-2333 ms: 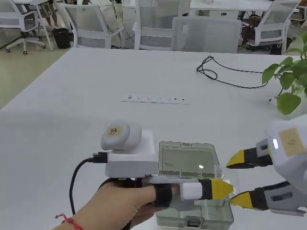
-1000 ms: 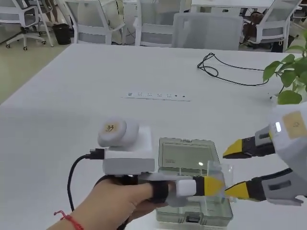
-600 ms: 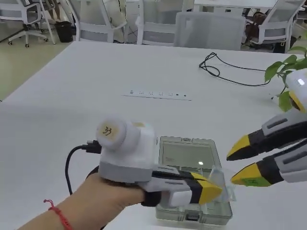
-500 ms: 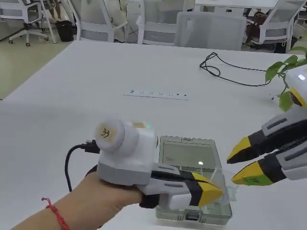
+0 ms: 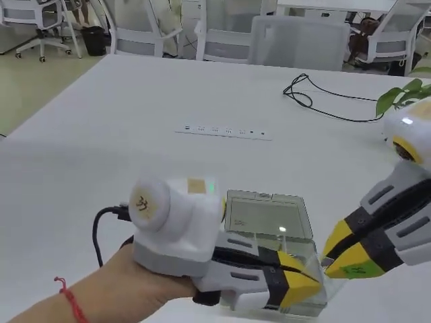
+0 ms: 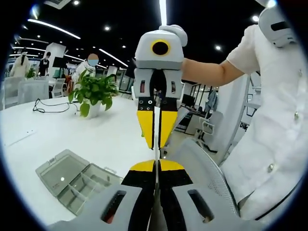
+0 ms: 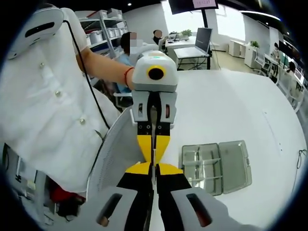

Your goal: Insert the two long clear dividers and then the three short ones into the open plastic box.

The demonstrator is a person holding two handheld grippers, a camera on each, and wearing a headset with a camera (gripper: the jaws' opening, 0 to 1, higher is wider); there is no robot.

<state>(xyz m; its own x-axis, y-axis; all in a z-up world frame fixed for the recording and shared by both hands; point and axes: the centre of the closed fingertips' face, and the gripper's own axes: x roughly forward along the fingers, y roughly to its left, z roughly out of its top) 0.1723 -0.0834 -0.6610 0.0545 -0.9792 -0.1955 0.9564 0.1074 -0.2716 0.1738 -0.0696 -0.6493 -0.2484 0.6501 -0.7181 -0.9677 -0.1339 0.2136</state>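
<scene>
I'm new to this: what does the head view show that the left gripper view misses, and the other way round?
Head view: the person's hand with a red wristband, gripping the left hand-held gripper. Left gripper view: the person's white shirt and the ceiling lights. Shared: the open plastic box, the right hand-held gripper and the plant.

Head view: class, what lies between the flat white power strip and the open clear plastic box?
Nothing: head view shows bare white table between the flat white power strip and the open clear plastic box.
</scene>
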